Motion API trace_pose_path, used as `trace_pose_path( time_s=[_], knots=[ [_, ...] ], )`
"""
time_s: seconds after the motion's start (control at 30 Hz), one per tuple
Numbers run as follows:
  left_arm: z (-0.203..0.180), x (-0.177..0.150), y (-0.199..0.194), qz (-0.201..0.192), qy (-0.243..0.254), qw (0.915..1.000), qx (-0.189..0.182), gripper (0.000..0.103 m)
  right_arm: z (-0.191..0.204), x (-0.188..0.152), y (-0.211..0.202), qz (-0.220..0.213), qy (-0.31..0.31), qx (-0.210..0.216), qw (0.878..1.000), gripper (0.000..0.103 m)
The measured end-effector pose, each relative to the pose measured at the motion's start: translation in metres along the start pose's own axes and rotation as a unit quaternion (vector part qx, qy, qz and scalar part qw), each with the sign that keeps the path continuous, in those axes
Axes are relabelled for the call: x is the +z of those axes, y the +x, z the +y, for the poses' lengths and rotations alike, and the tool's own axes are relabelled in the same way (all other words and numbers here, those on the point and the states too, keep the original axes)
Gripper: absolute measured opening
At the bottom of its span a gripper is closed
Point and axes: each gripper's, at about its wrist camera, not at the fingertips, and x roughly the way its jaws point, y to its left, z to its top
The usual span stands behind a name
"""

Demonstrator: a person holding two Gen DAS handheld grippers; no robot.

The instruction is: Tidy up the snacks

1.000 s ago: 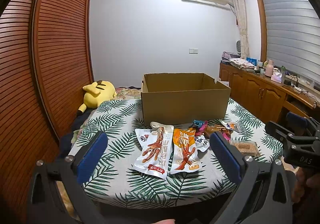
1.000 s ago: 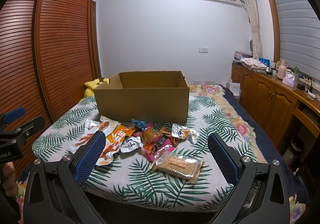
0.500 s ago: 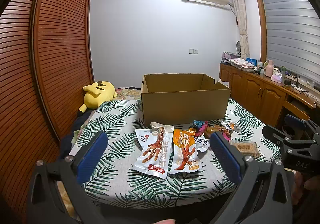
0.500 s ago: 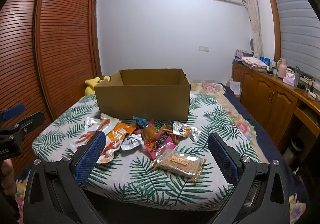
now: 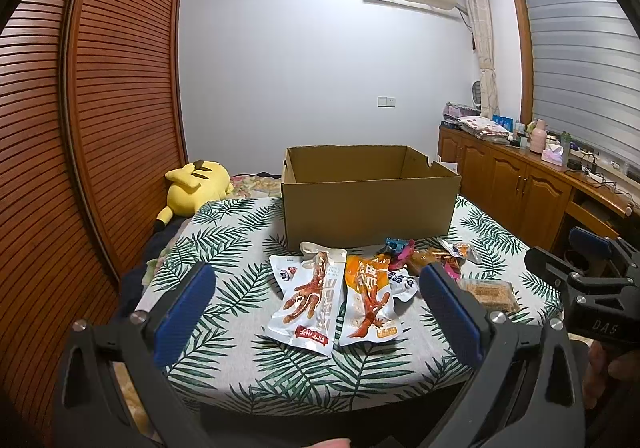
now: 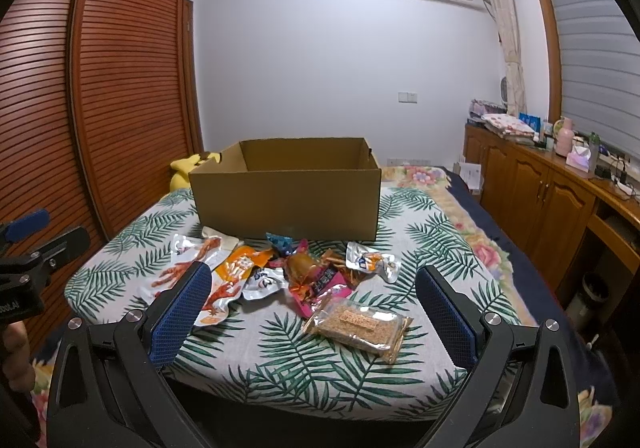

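Note:
An open, empty-looking cardboard box (image 5: 370, 203) (image 6: 286, 199) stands on the leaf-print bed cover. In front of it lie a white chicken-feet packet (image 5: 310, 304), an orange packet (image 5: 370, 304), a pink wrapper (image 6: 324, 284), a small silver packet (image 6: 372, 262) and a clear pack of grain bars (image 6: 358, 324) (image 5: 490, 294). My left gripper (image 5: 317, 274) is open, short of the white and orange packets. The right gripper (image 6: 313, 274) is open too, short of the pink wrapper and the grain bars. Neither holds anything.
A yellow plush toy (image 5: 196, 187) lies at the bed's far left beside a slatted wooden wardrobe (image 5: 100, 127). Wooden cabinets (image 6: 552, 199) with clutter on top run along the right wall. The bed's near edge (image 6: 304, 404) is just below the fingers.
Both grippers drift only slightly and stay open. The snacks and the box have not moved.

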Motion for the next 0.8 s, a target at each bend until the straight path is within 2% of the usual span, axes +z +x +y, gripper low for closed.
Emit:
trace_pose_path(
  time_s=[0.6,0.8],
  knots=[
    [0.000,-0.003,0.000,0.002,-0.002,1.0000,-0.001,0.103,0.003,-0.004,-0.004,0.002,-0.002,0.002,1.000,0.103],
    [0.002,-0.011,0.016,0.021,0.000,0.9998,0.002,0.103,-0.003,-0.011,0.005,0.014,0.003,0.011,1.000,0.103]
  ],
)
